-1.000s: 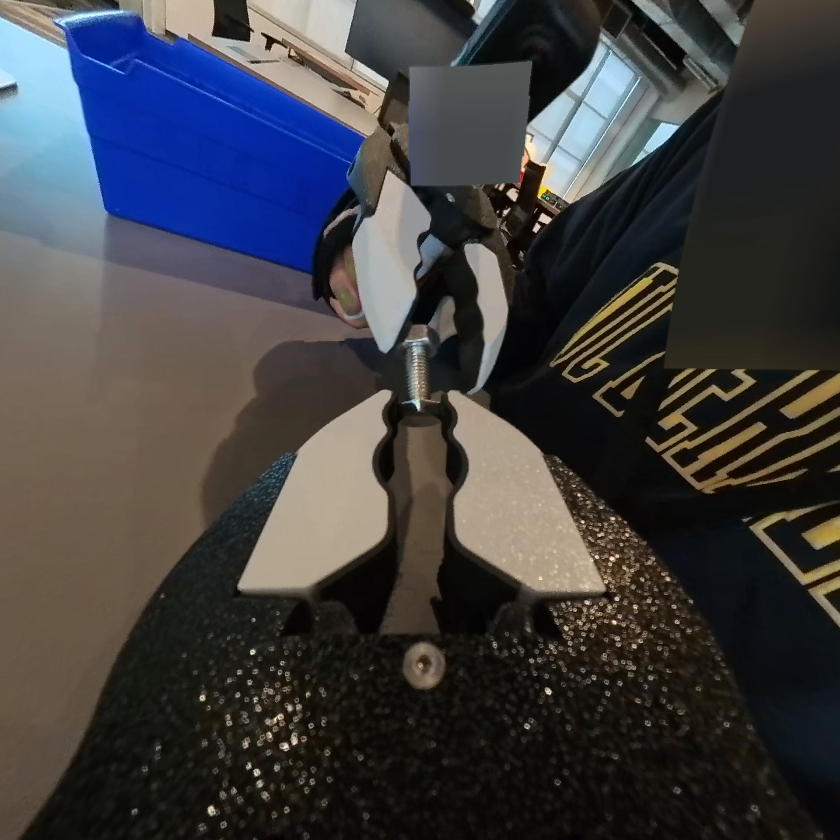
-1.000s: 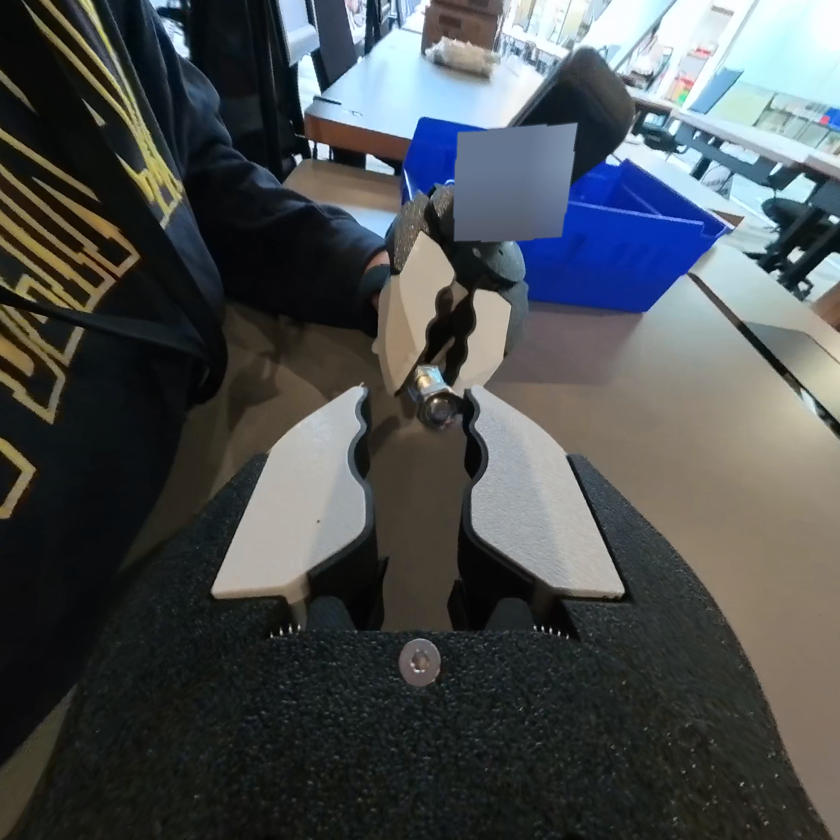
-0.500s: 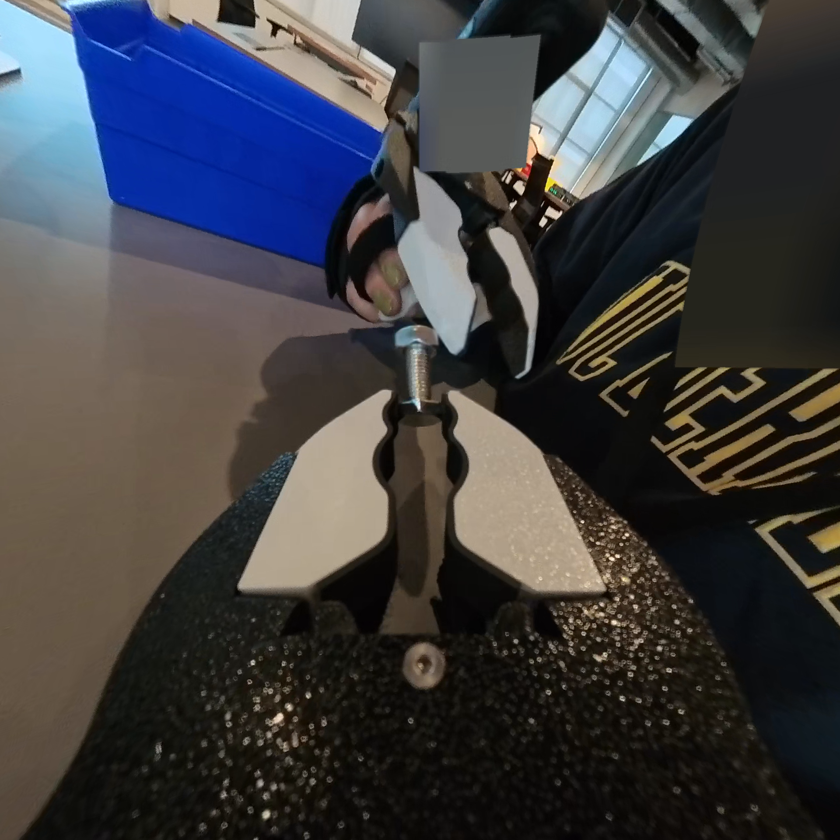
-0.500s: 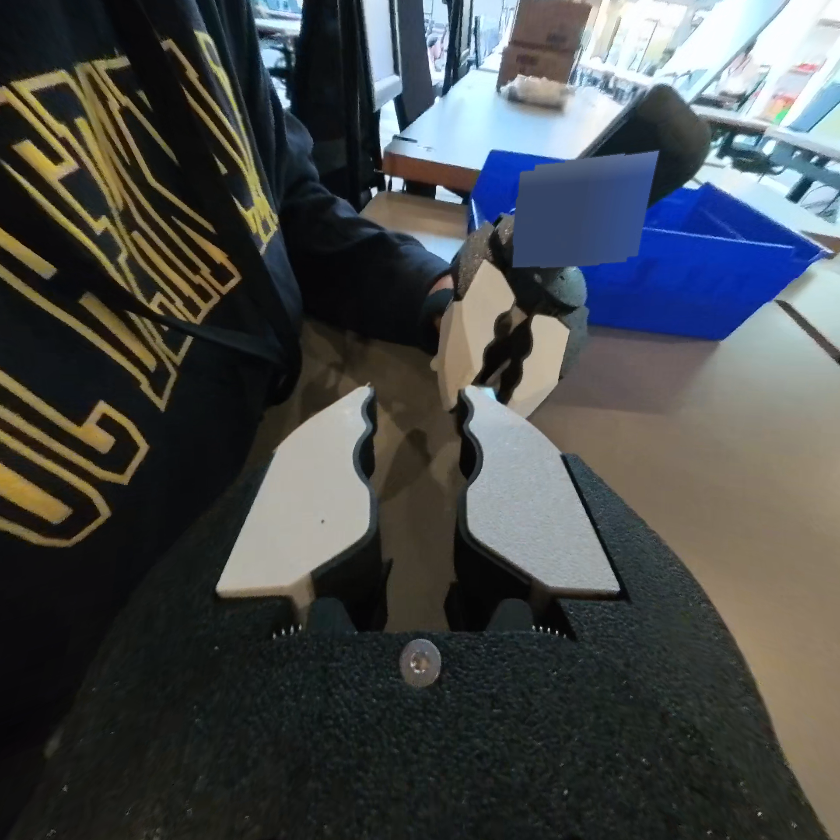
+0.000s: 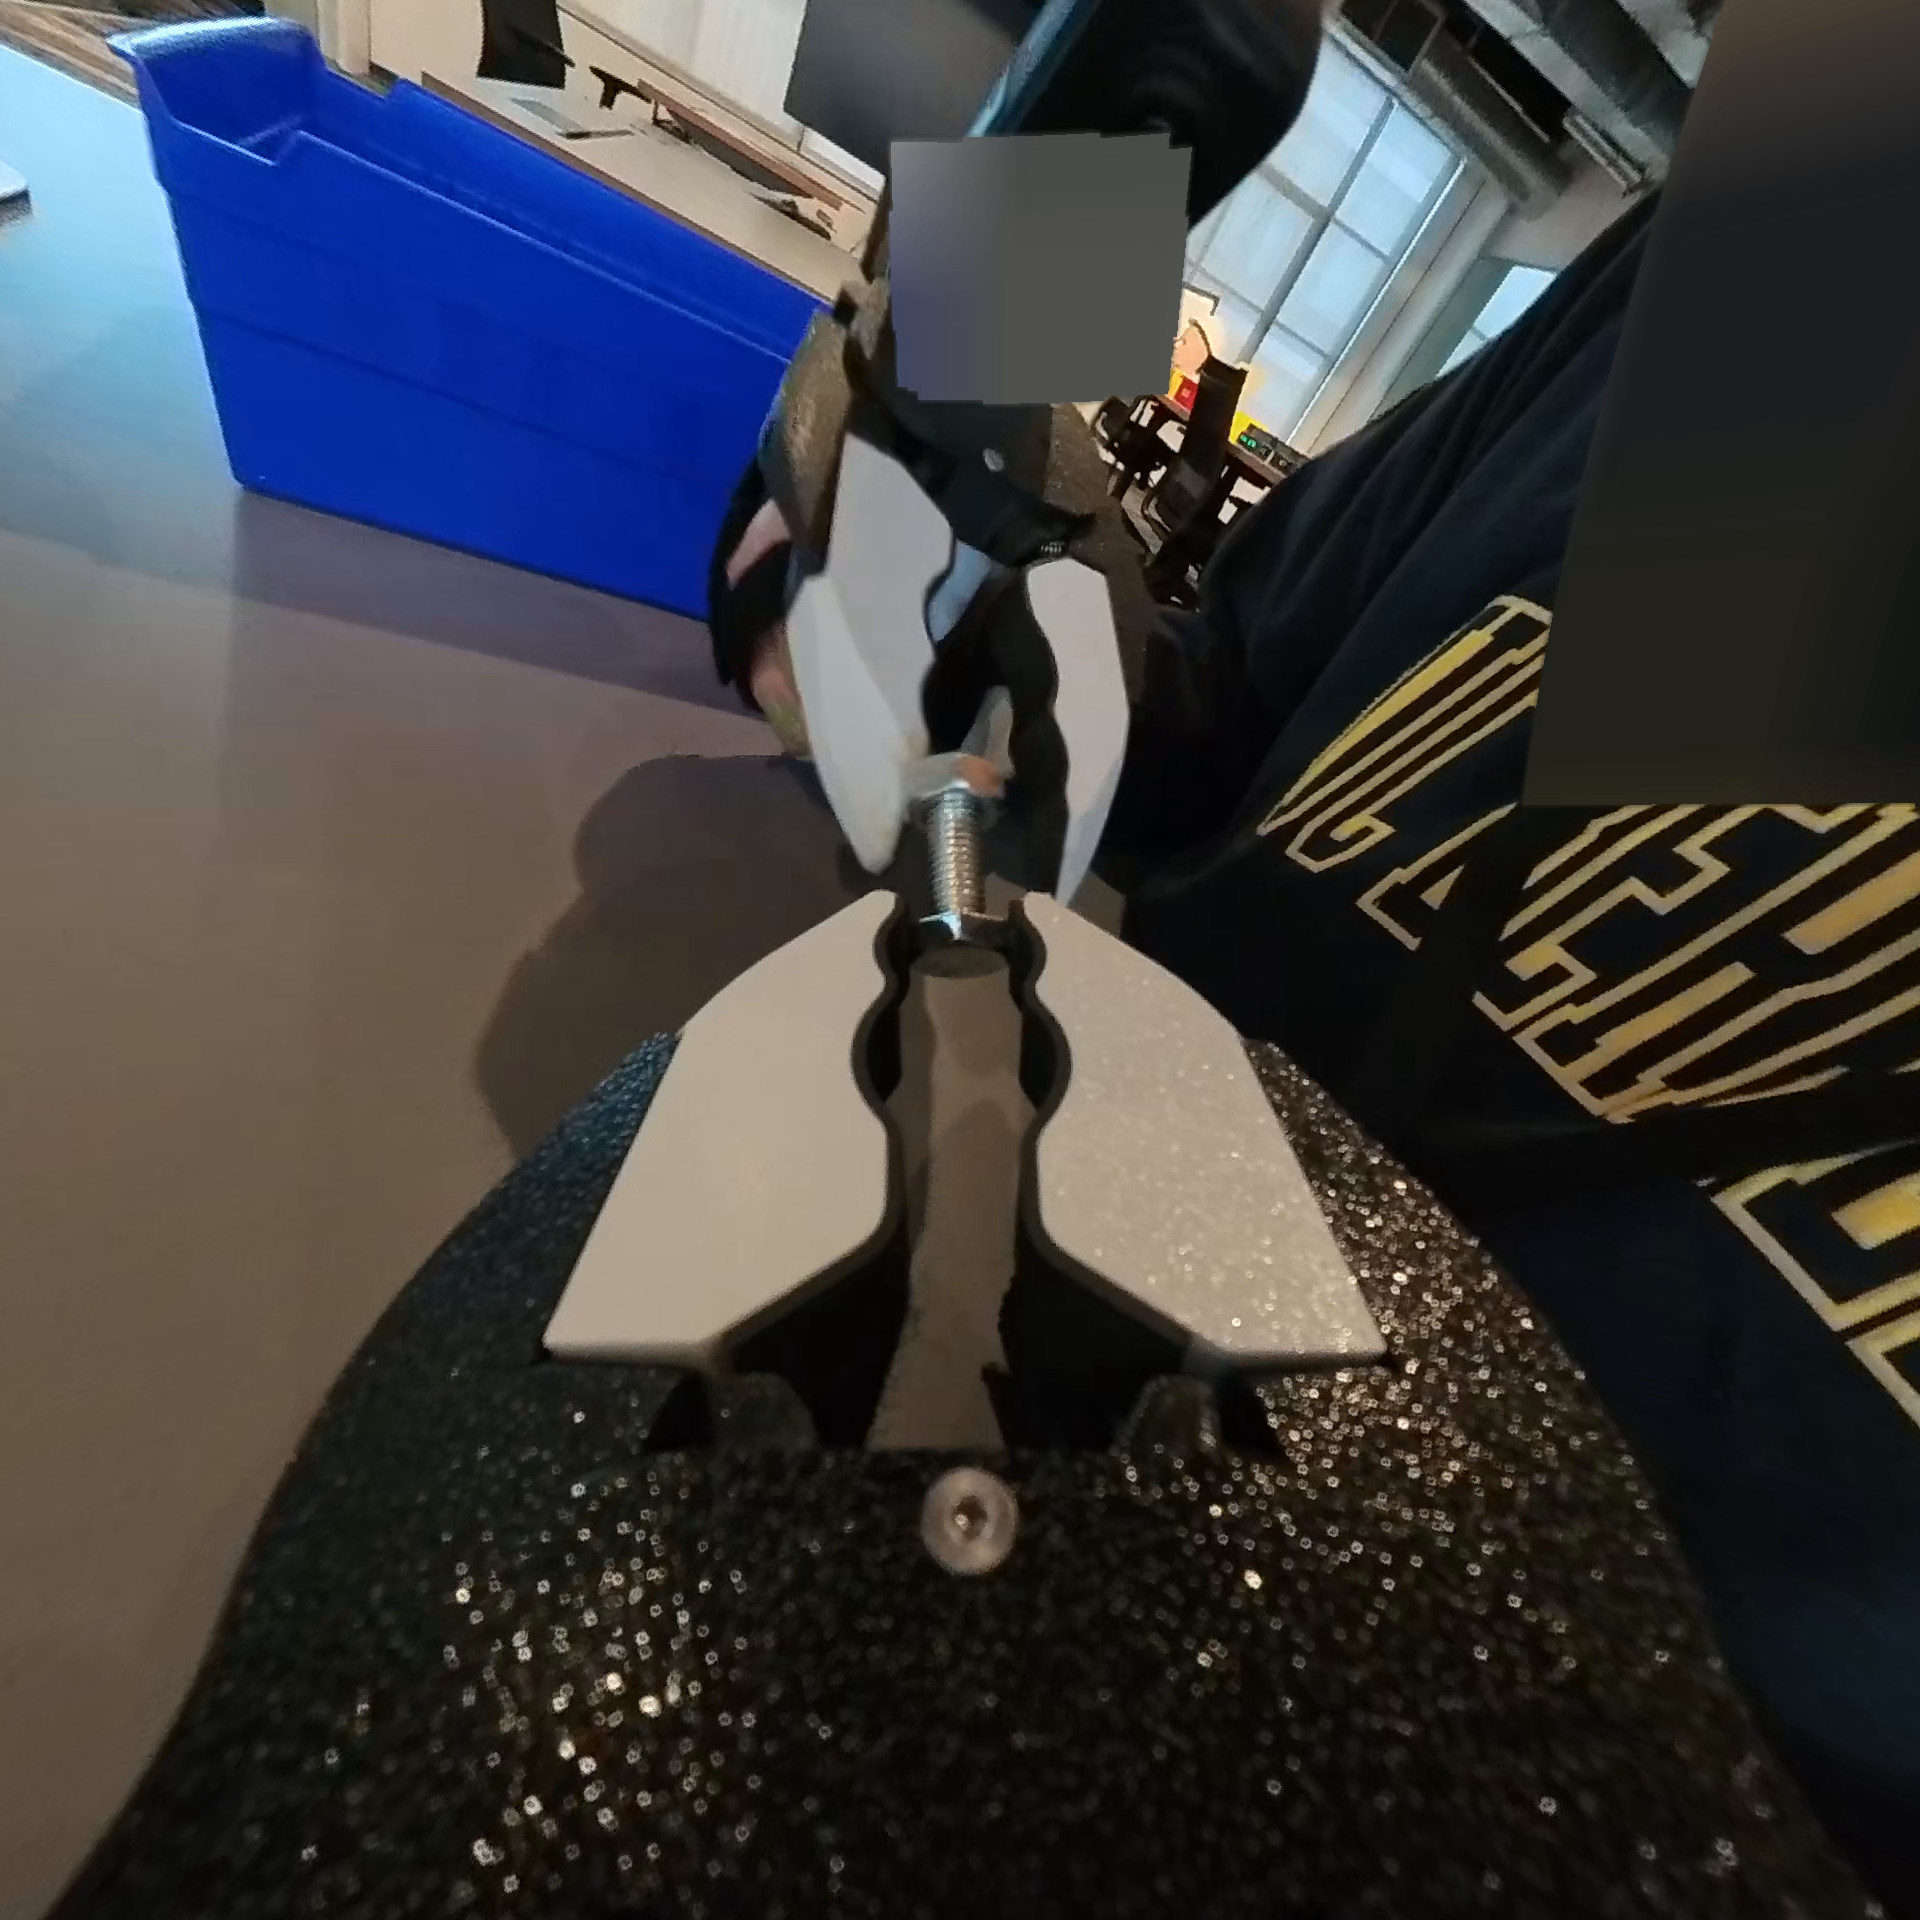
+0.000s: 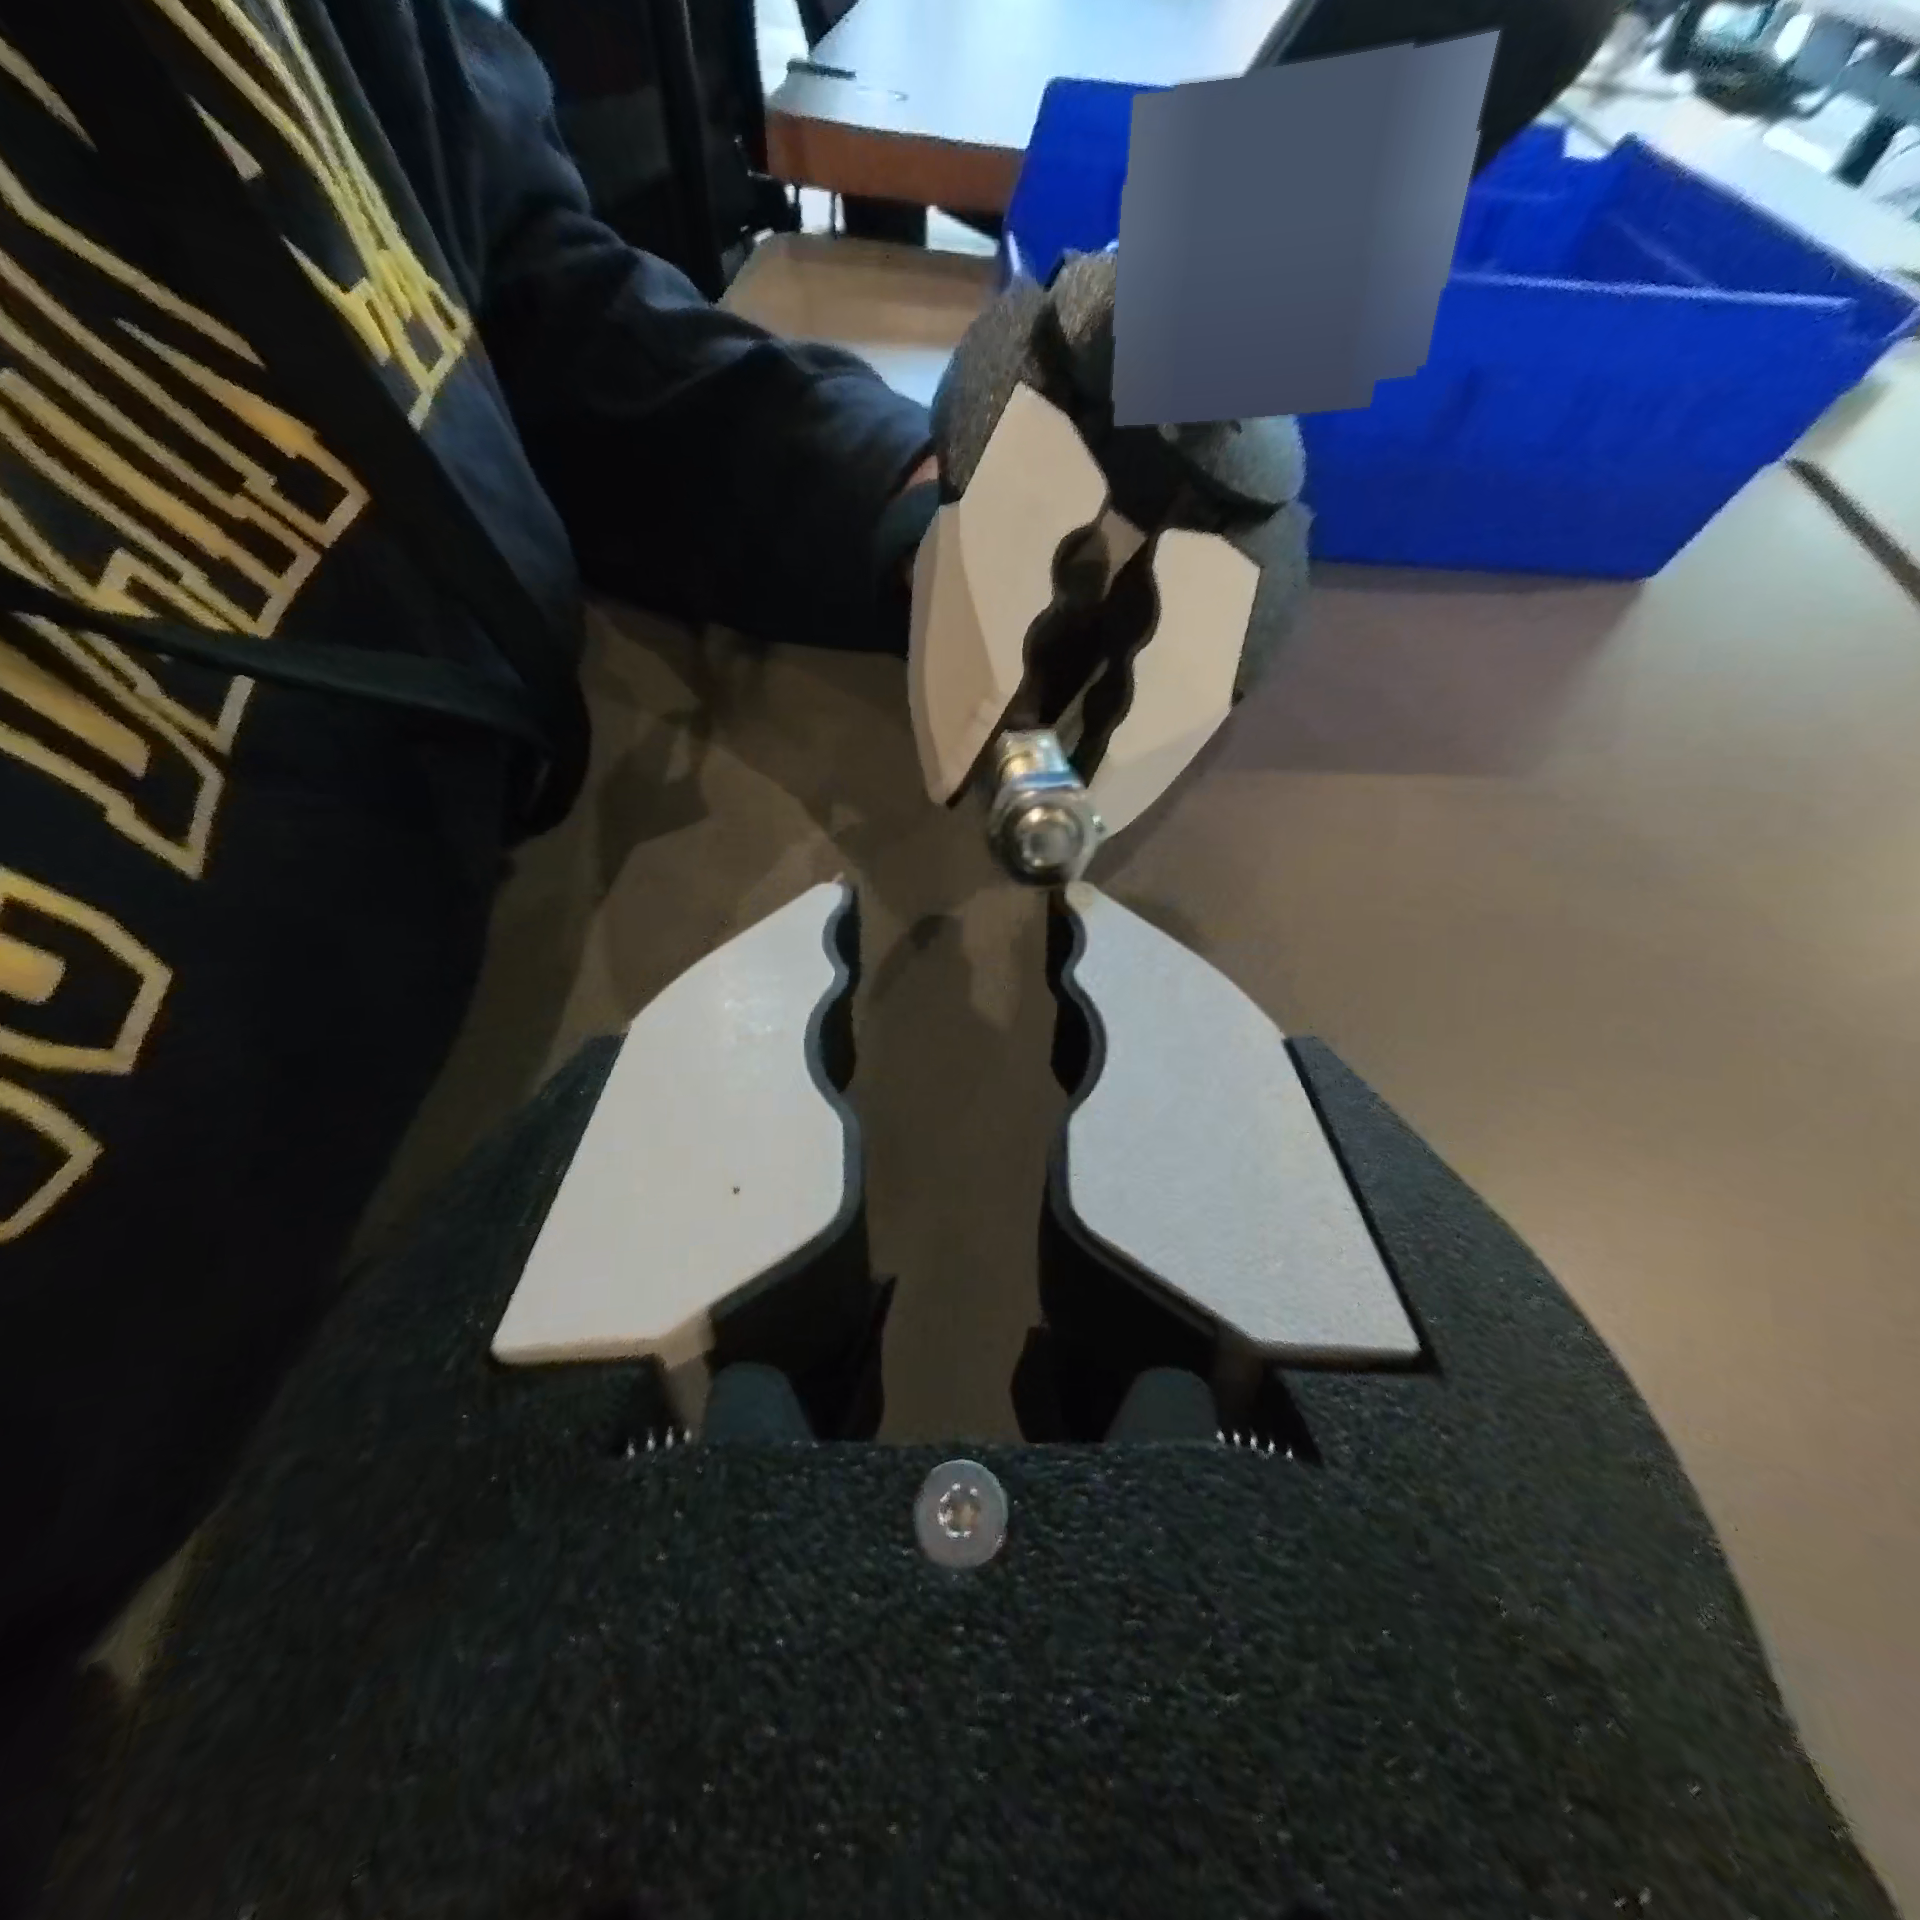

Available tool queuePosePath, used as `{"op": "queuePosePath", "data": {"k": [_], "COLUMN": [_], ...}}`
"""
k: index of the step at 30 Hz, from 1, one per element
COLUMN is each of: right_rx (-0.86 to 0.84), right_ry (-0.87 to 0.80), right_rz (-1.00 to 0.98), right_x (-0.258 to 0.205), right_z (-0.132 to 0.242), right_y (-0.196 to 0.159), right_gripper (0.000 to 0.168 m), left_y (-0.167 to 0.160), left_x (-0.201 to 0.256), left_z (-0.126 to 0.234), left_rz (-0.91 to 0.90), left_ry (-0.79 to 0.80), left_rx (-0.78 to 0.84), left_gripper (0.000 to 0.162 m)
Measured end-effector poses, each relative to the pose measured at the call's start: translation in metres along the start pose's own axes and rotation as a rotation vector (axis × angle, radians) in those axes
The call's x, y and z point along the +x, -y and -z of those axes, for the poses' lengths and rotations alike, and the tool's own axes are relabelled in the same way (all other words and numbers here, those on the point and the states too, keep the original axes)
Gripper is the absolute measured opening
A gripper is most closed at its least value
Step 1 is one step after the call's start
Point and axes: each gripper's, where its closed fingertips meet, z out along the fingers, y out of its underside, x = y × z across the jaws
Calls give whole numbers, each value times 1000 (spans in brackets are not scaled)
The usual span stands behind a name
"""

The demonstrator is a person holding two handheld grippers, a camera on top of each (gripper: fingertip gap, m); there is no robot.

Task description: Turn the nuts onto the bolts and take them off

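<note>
My left gripper (image 5: pixel 956 914) is shut on the head of a silver bolt (image 5: pixel 954 857), which points up and away from it. A silver nut (image 5: pixel 951 774) sits on the far end of the thread. My right gripper (image 5: pixel 977 873) comes in from above, open, with its fingers on either side of the nut. One fingertip (image 5: pixel 873 821) touches the nut. In the right wrist view the right gripper (image 6: pixel 956 914) is open. The nut (image 6: pixel 1039 831) sits just beyond its right fingertip (image 6: pixel 1081 935). The left gripper (image 6: pixel 1023 790) holds the bolt behind the nut.
A blue plastic bin (image 5: pixel 468 364) stands on the brown table (image 5: pixel 260 935) behind the grippers; it also shows in the right wrist view (image 6: pixel 1610 416). The person's dark sweatshirt (image 5: pixel 1455 1351) fills the near side, also in the right wrist view (image 6: pixel 208 727). The tips of both grippers are at nearly the same place.
The right gripper swung off to the side of the nut half a second ago and has come back with its fingers around it. The left gripper has kept hold of the bolt.
</note>
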Motion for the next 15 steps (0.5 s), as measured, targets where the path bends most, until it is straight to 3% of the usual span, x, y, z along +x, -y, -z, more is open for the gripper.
{"op": "queuePosePath", "data": {"k": [2, 7, 11, 15], "right_rx": [13, 102, 142, 49], "right_ry": [68, 77, -2, -41], "right_rz": [2, 45, 56, 46], "right_x": [-10, -16, -6, 1], "right_z": [1, 1, 3, -3], "right_y": [2, 18, 24, 9], "right_gripper": [24, 26, 41, 44], "left_y": [1, -3, -4, -6], "left_x": [-3, -4, -2, -1], "left_z": [1, -1, -2, -4], "left_rz": [13, 6, -3, -21], "left_ry": [12, 28, 20, 21], "left_rx": [8, -21, -36, -46], "left_gripper": [17, 17, 17, 17]}}
